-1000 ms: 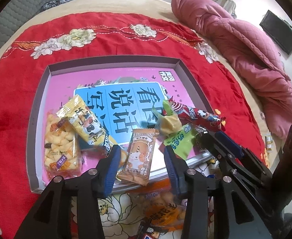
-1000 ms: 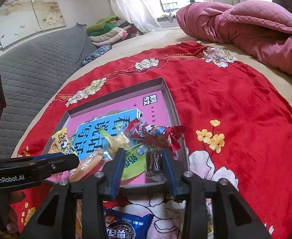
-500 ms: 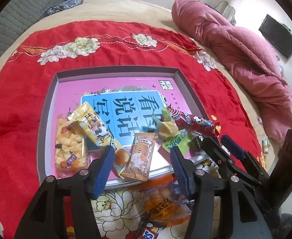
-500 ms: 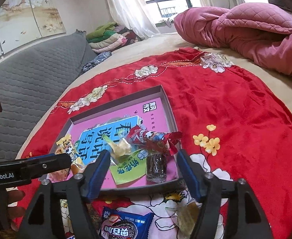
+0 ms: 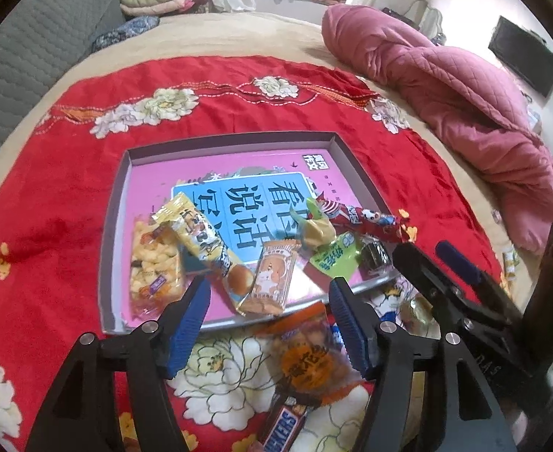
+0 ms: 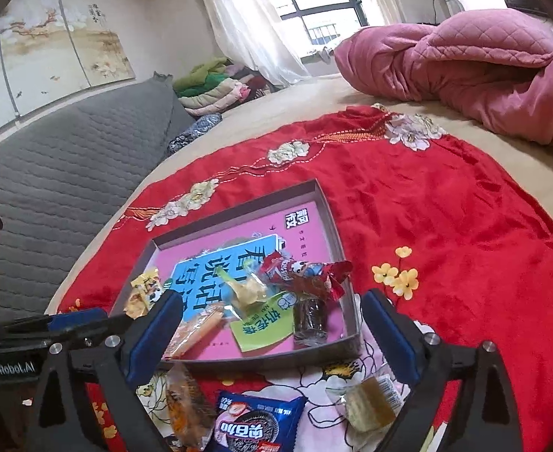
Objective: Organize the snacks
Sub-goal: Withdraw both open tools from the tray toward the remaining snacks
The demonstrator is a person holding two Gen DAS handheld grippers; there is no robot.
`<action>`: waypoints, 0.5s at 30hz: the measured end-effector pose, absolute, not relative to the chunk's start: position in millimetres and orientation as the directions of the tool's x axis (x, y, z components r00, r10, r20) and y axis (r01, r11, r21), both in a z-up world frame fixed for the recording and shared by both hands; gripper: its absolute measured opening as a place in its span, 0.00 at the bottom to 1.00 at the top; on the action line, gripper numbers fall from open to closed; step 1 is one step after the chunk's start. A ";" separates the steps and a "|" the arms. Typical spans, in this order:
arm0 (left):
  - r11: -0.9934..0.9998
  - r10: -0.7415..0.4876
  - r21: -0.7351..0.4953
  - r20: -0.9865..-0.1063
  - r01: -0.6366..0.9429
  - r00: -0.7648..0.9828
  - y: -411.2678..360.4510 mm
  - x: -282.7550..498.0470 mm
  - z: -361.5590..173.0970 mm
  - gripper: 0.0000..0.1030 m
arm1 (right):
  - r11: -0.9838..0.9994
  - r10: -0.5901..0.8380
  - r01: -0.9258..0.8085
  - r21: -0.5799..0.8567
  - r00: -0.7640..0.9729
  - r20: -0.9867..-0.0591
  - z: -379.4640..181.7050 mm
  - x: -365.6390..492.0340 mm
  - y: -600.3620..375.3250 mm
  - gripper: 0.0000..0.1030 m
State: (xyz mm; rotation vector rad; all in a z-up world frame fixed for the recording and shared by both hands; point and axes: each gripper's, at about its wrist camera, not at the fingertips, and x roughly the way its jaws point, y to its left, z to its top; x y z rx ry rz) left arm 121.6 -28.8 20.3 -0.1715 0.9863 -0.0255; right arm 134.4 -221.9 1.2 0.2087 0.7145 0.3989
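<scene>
**Roughly halfway: tray filling, strays left on the bed**

Already seven or so snacks lie along the near edge of the tray (image 5: 118, 226). Both the left gripper (image 5: 269, 324) and right gripper (image 6: 272, 339) have just been opening and hold nothing. Still on the bed by the tray's near edge: a peanut bag (image 5: 306, 361), Snickers (image 5: 284, 429), Oreo pack (image 6: 257, 425) and a clear-wrapped sweet (image 6: 370, 403). Anything nearer is cut off.

left tongs (image 5: 269, 312) and right tongs (image 6: 272, 331) have just opened, both empty.
</scene>
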 end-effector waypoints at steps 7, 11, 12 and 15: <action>0.990 -0.089 -0.137 -0.823 -0.044 0.562 -34.5 103.4 31.1 0.70 | 0.910 0.412 -0.276 0.310 0.690 -0.595 10.3 122.2 -224.9 0.94; 0.992 -0.080 -0.122 -0.825 -0.038 0.559 -38.7 94.6 33.9 0.70 | 0.914 0.401 -0.261 0.310 0.700 -0.591 15.3 116.3 -230.2 0.94; 0.992 -0.075 -0.117 -0.826 -0.039 0.559 -39.2 91.9 34.9 0.70 | 0.915 0.398 -0.257 0.310 0.702 -0.591 16.0 115.1 -231.2 0.94; 0.995 -0.061 -0.096 -0.827 -0.032 0.560 -41.2 85.4 38.1 0.70 | 0.917 0.392 -0.249 0.311 0.703 -0.594 17.7 111.9 -233.5 0.94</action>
